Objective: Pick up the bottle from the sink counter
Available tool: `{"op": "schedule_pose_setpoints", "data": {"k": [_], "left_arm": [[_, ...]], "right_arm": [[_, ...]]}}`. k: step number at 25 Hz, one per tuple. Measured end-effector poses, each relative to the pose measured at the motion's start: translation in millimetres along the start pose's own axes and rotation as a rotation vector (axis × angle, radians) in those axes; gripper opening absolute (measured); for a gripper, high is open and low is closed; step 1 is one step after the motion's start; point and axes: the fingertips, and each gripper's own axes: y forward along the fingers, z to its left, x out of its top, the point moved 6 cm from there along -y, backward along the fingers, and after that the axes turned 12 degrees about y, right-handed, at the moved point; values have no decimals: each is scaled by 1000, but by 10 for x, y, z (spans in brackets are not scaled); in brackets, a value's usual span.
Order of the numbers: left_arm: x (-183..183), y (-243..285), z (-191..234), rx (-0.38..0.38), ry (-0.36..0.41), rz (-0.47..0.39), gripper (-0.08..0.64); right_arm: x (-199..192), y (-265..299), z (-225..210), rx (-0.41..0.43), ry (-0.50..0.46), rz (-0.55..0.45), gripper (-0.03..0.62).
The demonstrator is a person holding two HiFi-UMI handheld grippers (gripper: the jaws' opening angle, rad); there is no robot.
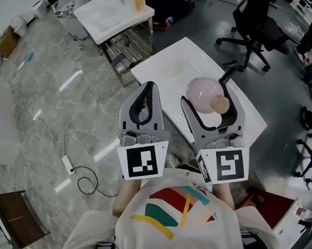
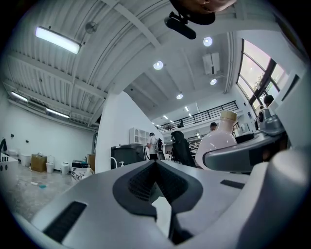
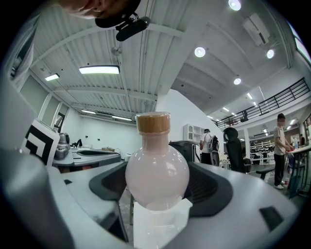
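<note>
A round pale-pink bottle [image 1: 204,93] with a tan wooden cap [image 1: 221,105] is held up above the white sink counter [image 1: 169,67]. My right gripper [image 1: 206,92] is shut on its globe-shaped body, one jaw on each side. In the right gripper view the bottle [image 3: 157,181] stands upright between the jaws of the right gripper [image 3: 158,197], cap on top. My left gripper [image 1: 150,88] is raised beside it, shut, with nothing in it. The left gripper view shows the left gripper [image 2: 156,168] with its jaws meeting, and the bottle [image 2: 218,140] off to the right.
A black faucet [image 1: 230,71] stands at the counter's far right side. A black office chair [image 1: 255,26] is beyond it. A second white sink unit [image 1: 111,15] on a metal frame stands farther back. A cable [image 1: 81,177] lies on the marble floor at left.
</note>
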Motion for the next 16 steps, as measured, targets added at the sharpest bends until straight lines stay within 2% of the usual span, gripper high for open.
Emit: {"op": "schedule_pose_setpoints", "data": {"k": [16], "left_arm": [[-3, 35, -1, 6, 4, -8, 18]], "right_arm": [[13, 16, -40, 2, 7, -5, 379]]}}
